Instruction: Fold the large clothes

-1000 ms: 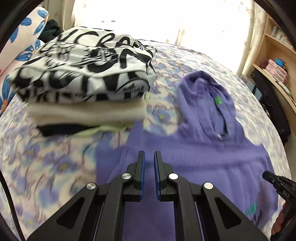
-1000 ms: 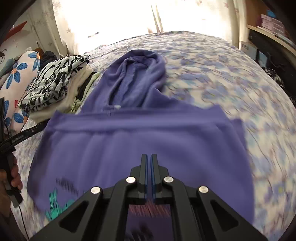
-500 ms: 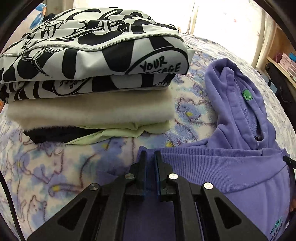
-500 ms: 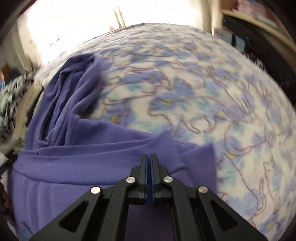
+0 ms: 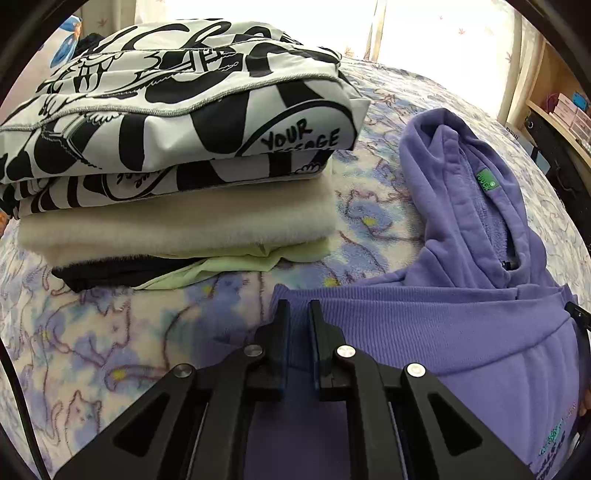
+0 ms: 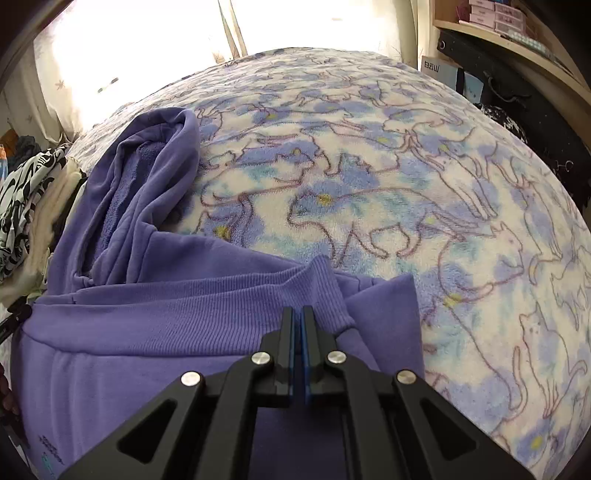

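A purple hoodie (image 5: 461, 332) lies on the bed with its hood (image 5: 461, 177) pointing away from me. Its ribbed hem (image 6: 166, 314) is folded up to the base of the hood (image 6: 147, 166). My left gripper (image 5: 297, 306) is shut on the left end of that hem, with purple cloth showing in the narrow slit between the pads. At the hem's right corner my right gripper (image 6: 298, 312) is shut too, and the rib bunches up against its fingertips. Both grippers point steeply down at the cloth.
A stack of folded clothes (image 5: 184, 129), black-and-white print on top, sits just left of the hoodie and shows again as the same stack (image 6: 22, 195). The cat-print fleece blanket (image 6: 369, 184) covers the bed. Wooden shelves (image 6: 517, 22) and dark bags stand at the right.
Both grippers moved forward and down toward the hood with the hem between their pads. The hoodie's lower part now lies folded over its body. The last half second shows almost no motion.
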Motion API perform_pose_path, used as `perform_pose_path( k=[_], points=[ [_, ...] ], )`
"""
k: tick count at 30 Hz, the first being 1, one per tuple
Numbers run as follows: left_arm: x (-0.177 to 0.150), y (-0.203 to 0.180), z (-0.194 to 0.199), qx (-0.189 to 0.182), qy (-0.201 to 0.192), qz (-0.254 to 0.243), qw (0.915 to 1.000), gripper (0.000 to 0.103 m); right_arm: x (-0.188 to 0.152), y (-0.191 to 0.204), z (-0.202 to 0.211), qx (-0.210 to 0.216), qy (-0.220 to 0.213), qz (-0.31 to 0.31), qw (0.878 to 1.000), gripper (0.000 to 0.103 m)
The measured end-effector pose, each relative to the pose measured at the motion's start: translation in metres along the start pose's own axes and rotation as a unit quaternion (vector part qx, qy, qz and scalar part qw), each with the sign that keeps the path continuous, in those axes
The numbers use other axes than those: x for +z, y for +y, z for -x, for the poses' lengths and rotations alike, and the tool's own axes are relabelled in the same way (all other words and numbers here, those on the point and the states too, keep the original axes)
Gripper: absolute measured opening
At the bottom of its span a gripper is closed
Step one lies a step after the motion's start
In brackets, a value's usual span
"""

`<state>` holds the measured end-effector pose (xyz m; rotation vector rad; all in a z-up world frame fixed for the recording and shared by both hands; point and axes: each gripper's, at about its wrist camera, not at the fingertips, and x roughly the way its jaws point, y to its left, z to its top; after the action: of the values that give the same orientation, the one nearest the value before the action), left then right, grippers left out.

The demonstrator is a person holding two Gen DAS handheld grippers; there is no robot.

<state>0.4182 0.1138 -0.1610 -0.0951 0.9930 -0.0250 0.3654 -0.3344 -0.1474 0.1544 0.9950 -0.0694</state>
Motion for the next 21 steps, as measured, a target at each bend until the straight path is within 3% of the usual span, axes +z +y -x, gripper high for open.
perform_pose_path(
  k=[3,7,12,13,16,21],
  points=[
    [-0.002,-0.005,0.01,-0.003,0.0,-0.009,1.0,0.01,-0.003,0.001,0.008,0.007,0.009,-0.007,1.0,0.003],
    [-0.01,-0.012,0.033,-0.012,-0.018,-0.024,0.9995,0.021,-0.013,0.005,0.02,0.008,0.025,-0.002,1.0,0.006],
    [-0.025,-0.024,0.066,-0.028,-0.035,-0.049,0.9978,0.023,-0.03,0.006,0.038,0.006,0.042,0.009,0.999,0.015],
    [-0.028,-0.028,0.072,-0.033,-0.026,-0.059,0.9973,0.028,-0.034,0.007,0.043,0.008,0.044,0.012,0.999,0.016],
    [-0.031,-0.032,0.083,-0.04,0.012,-0.073,0.9965,0.062,-0.045,0.009,0.06,0.021,0.046,0.023,0.998,0.021],
    [-0.025,-0.026,0.114,-0.029,-0.002,-0.056,0.998,0.063,-0.048,0.018,0.095,0.035,0.033,0.051,0.997,0.022]
  ],
)
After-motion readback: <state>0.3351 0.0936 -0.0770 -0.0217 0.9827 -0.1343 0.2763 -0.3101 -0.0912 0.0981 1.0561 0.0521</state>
